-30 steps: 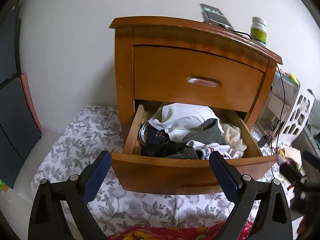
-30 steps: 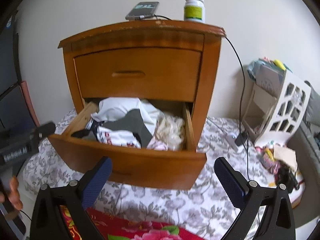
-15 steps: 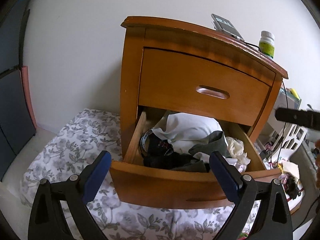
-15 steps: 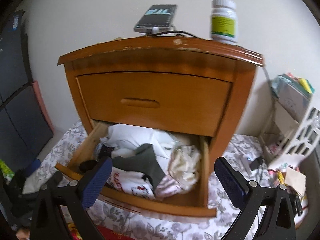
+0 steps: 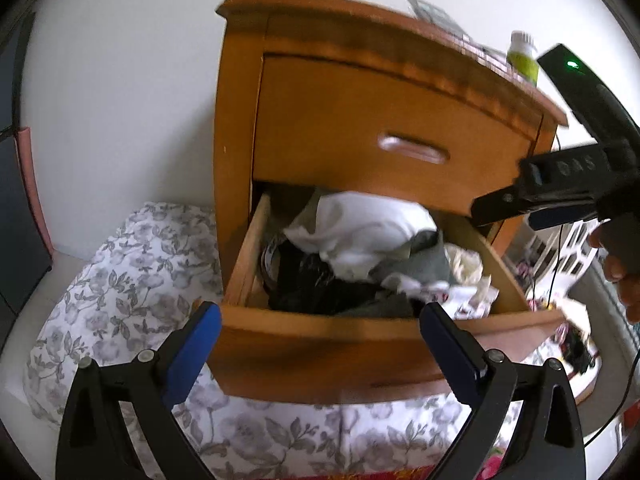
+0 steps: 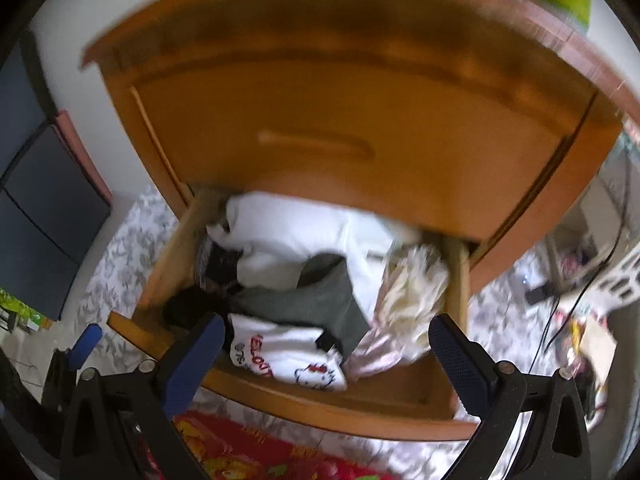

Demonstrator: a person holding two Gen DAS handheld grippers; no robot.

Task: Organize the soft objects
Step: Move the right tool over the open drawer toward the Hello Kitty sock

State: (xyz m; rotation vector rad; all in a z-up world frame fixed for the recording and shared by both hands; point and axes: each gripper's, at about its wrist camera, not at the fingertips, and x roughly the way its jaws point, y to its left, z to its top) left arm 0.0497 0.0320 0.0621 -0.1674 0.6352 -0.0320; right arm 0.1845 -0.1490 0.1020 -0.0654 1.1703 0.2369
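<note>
A wooden nightstand has its lower drawer (image 5: 320,344) pulled out, stuffed with loose clothes. On top lies a white garment (image 5: 360,228), with grey cloth (image 6: 316,304), black cloth (image 5: 316,292), a white printed piece (image 6: 288,352) and cream fabric (image 6: 412,292) around it. My left gripper (image 5: 320,344) is open and empty in front of the drawer's front panel. My right gripper (image 6: 324,352) is open and empty, just above the drawer's front edge, over the printed piece. The right gripper also shows in the left wrist view (image 5: 540,200), over the drawer's right side.
The upper drawer (image 5: 384,132) is shut. A phone and a pill bottle (image 5: 522,60) stand on the nightstand top. Floral bedding (image 5: 132,280) lies under and left of the drawer. A white basket and cables (image 6: 600,280) sit at the right. A dark panel (image 6: 36,216) stands left.
Both grippers have moved closer to the open drawer. The right gripper has come in over the drawer, so the clothes fill more of its view. Both stay open and empty.
</note>
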